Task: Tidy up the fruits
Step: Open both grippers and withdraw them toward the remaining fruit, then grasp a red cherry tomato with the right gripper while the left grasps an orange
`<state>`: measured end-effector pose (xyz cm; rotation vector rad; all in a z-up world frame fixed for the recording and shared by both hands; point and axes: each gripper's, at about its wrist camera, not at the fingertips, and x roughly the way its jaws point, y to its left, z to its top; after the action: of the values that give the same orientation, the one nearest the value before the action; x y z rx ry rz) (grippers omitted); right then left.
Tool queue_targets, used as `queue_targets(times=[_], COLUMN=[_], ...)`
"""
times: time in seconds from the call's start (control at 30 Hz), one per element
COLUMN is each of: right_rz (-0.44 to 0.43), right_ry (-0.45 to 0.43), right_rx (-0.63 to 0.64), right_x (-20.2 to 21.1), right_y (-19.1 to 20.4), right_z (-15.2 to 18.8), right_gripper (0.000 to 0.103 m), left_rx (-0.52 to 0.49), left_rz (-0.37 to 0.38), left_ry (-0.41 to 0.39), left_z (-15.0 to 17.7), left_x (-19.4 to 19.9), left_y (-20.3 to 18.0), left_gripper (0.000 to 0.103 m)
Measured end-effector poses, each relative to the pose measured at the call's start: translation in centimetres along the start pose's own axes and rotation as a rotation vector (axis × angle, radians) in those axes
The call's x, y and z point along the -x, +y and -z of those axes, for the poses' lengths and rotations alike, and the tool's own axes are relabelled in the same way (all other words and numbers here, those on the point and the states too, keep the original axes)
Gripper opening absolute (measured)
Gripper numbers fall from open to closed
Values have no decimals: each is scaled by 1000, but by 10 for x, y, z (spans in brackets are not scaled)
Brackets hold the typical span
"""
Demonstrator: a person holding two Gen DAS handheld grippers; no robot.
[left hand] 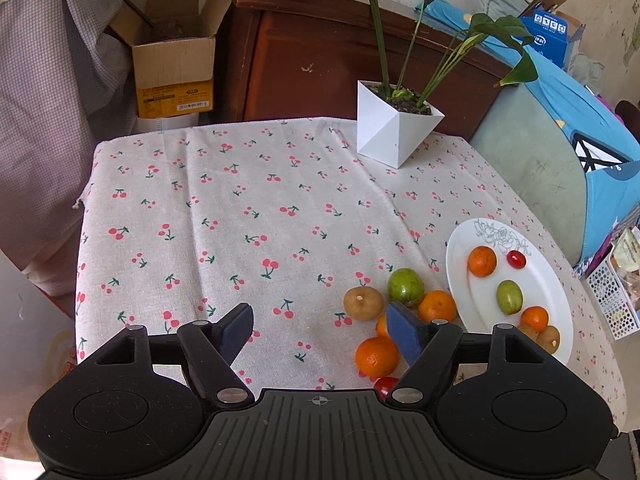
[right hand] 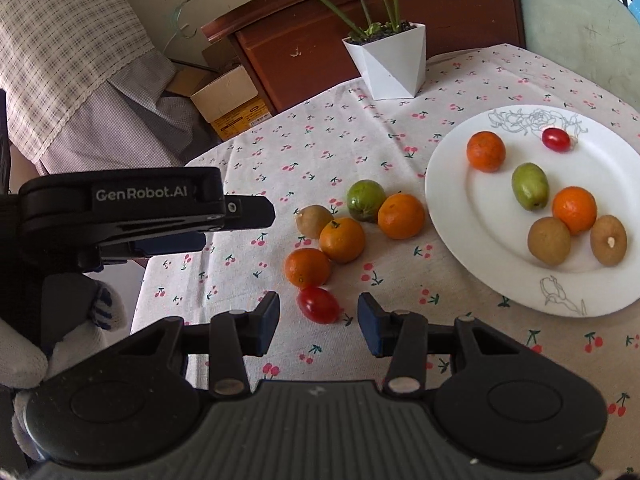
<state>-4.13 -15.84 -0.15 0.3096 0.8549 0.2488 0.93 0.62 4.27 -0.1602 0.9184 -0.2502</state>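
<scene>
A white plate point(right hand: 472, 256) on the right of the table holds two oranges, a green fruit point(right hand: 530, 186), a cherry tomato point(right hand: 556, 139) and two brown fruits. Loose on the cloth lie three oranges, a green fruit point(right hand: 365, 200), a brown fruit point(right hand: 313, 221) and a cherry tomato point(right hand: 319, 304). My right gripper point(right hand: 318, 322) is open, its fingers on either side of that tomato, just short of it. My left gripper point(left hand: 320, 330) is open and empty above the cloth, left of the loose fruit point(left hand: 376, 356); it also shows in the right wrist view point(right hand: 248, 212).
A white angular plant pot point(left hand: 394, 130) stands at the table's far edge. The cherry-print tablecloth point(left hand: 224, 216) covers the table. A cardboard box point(left hand: 172, 68) and a wooden cabinet point(left hand: 320, 64) stand behind. A chair with blue fabric point(left hand: 560, 128) is at right.
</scene>
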Motion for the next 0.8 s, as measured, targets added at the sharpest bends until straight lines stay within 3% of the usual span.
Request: queue_targets(times=[0.23,0.43,0.63,0.8], right_rz=[53,86,77,118], right_ry=[0,-10,-11,-21], right_rx=[87,175,154,113], right_x=[-9,-12,-4,6], right_y=[12,20,12,-2], right_z=[2,8,9,8], right_gripper=[41,23,21,21], left_rx=[-2,-5,-19,-52], left_rz=[-36,-33,-26,-4], left_ry=[29,36,38,38], left_z=[3,5,10,17], left_x=[-4,-6,-7,-9], left_y=[6,5,3,-5], left_gripper=[74,74,74,73])
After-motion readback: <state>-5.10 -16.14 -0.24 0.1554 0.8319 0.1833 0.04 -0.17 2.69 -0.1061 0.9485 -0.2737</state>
